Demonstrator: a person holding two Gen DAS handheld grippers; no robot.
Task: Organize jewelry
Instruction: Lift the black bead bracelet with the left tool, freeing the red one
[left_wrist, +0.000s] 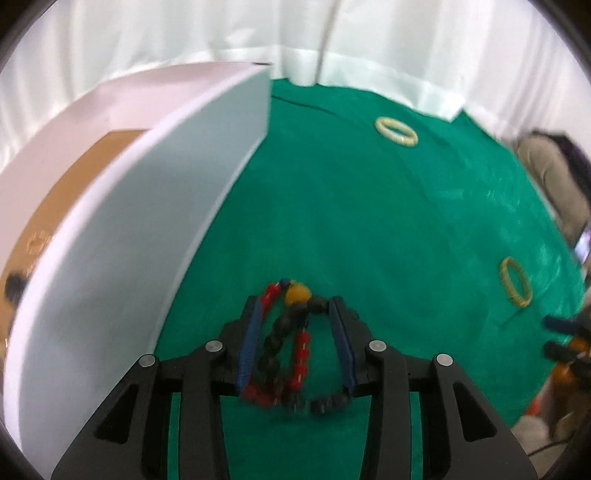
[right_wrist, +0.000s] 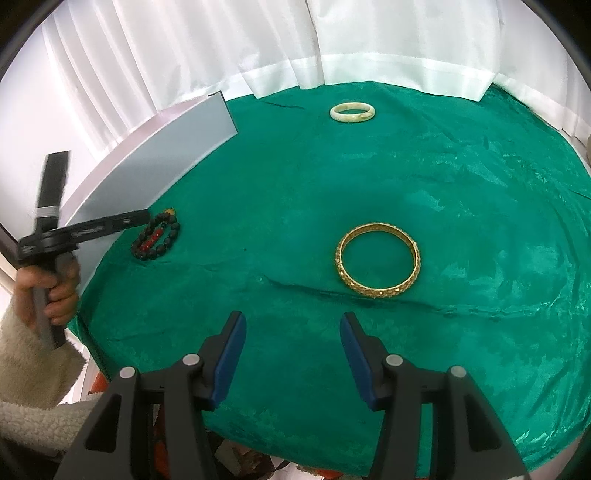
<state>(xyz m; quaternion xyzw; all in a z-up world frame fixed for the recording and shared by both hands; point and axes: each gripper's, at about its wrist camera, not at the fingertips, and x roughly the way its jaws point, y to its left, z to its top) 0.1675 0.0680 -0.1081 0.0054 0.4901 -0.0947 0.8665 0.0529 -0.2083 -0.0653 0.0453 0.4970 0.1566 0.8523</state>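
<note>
A black and red beaded bracelet with a yellow bead (left_wrist: 284, 339) lies on the green cloth between the fingers of my left gripper (left_wrist: 295, 306), which is open around it. It also shows in the right wrist view (right_wrist: 157, 236), beside the white box. My right gripper (right_wrist: 293, 325) is open and empty, above the cloth in front of a gold bangle (right_wrist: 378, 260). A cream bangle (right_wrist: 352, 112) lies at the far side of the cloth. The gold bangle (left_wrist: 514, 282) and cream bangle (left_wrist: 396, 132) also show in the left wrist view.
A white box (left_wrist: 122, 229) with a brown floor stands left of the beaded bracelet; something small and gold lies inside it. The box also shows in the right wrist view (right_wrist: 147, 166). White curtains hang behind the green cloth (right_wrist: 295, 184). A seated person (left_wrist: 554, 184) is at the right.
</note>
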